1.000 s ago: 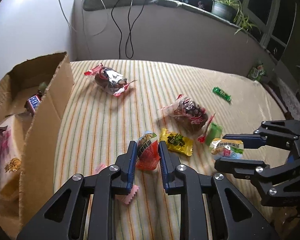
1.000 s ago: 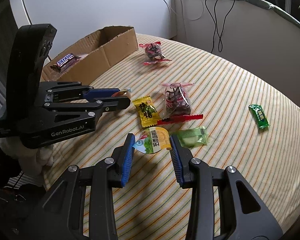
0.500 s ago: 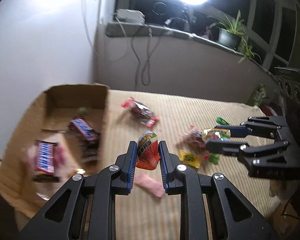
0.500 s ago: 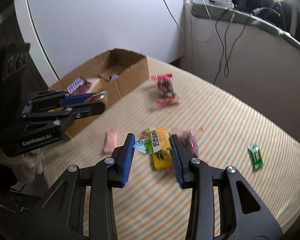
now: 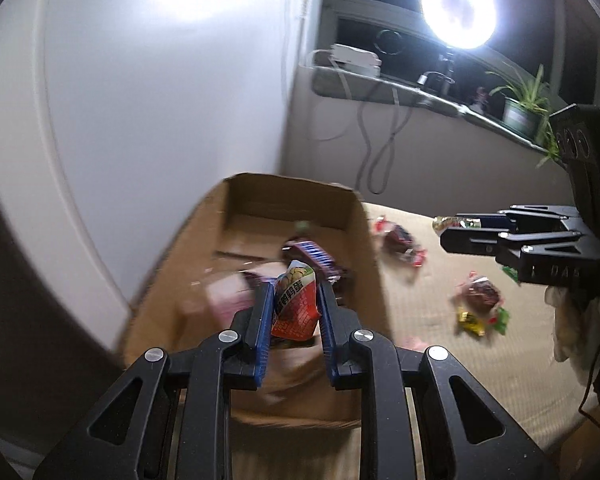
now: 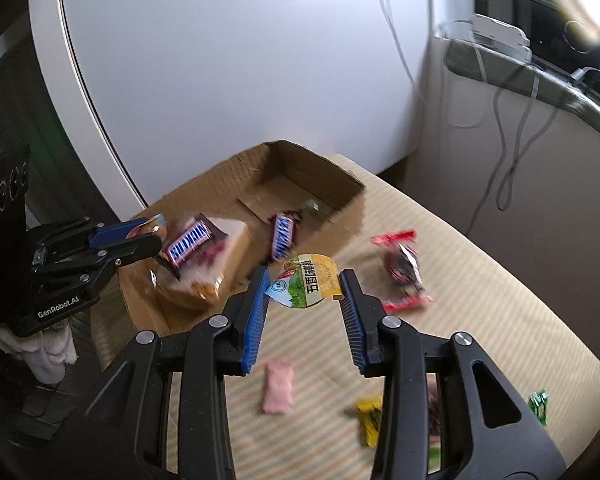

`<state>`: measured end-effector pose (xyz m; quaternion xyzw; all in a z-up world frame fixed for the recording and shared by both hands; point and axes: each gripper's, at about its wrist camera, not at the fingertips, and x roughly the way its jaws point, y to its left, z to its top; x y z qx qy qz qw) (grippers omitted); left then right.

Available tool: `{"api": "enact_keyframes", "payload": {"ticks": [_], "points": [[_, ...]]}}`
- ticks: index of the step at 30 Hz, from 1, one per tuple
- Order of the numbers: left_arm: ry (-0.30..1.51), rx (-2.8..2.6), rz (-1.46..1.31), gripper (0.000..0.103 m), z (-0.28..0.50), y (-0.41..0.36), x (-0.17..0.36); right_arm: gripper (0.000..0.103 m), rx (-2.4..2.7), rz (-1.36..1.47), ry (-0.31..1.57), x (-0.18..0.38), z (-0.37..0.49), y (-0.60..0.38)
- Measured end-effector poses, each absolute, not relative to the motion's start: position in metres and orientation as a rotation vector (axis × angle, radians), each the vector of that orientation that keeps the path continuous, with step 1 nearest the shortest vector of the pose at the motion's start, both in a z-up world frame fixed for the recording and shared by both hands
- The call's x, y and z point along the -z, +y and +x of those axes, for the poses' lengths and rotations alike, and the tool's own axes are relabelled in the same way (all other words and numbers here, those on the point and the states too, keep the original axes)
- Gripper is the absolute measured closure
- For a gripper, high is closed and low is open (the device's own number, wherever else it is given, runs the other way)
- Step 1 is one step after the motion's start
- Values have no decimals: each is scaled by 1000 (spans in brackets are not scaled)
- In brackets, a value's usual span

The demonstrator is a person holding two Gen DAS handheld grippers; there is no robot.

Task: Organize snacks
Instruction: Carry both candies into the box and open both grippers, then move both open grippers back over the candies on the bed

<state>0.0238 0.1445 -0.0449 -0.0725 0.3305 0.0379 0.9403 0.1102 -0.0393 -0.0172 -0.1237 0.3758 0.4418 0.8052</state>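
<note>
Both my grippers are loaded and I'm on the carry-to-the-box step. My left gripper point(image 5: 294, 312) is clamped on a red snack packet point(image 5: 294, 306), pads pressing its sides, and straight ahead past my fingertips lies the open cardboard box point(image 5: 366, 248) with chocolate bars point(image 6: 190, 240) already inside it. From here I'd judge the packet hangs over the near part of the box, though blur makes the exact edge hard to read. My right gripper point(image 6: 305, 294) is closed on a yellow-and-green snack pouch point(image 6: 306, 284), held flat between the blue pads point(image 6: 256, 316); the box sits ahead and to the left of those fingers, so this one is short of the rim, over the striped cloth point(image 6: 480, 320). Loose sweets lie around: a red-wrapped one point(image 6: 402, 272) off to the right of my right fingers, a pink one point(image 6: 278, 388) below them. Next call: left lets go once it is clearly inside the walls, then right slides left over the rim and drops its pouch, keeping clear of my other gripper
</note>
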Motion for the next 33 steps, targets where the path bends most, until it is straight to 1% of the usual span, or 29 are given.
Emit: {"api": "enact_keyframes", "payload": {"ticks": [10,18,19,20,22,23,24,25,26,27,33], "points": [[684,-151,-150,83,13,170,55,66,-997,-314,821,29,115,18],[696,-153,-148,82,17,172,60,64,-1018,-322,838,38,117,34],[695,-155,-148,79,17,172,59,64,-1020,-323,838,38,117,35],[694,-156,-149,79,17,173,59,63,-1020,-324,835,38,117,36],[691,-160,-144,77,17,172,58,59,-1017,-324,831,37,118,38],[690,-162,-141,73,17,171,57,57,-1020,-322,832,37,118,38],[690,-164,-141,68,17,171,57,46,-1023,-316,834,36,119,38],[685,-168,-141,59,16,171,56,31,-1023,-311,833,35,120,38],[680,-169,-140,56,16,170,56,26,-1015,-301,820,33,120,35],[678,-168,-139,56,15,170,55,20,-1010,-295,810,31,120,34],[674,-162,-140,56,15,166,52,19,-985,-281,806,27,124,23]]}}
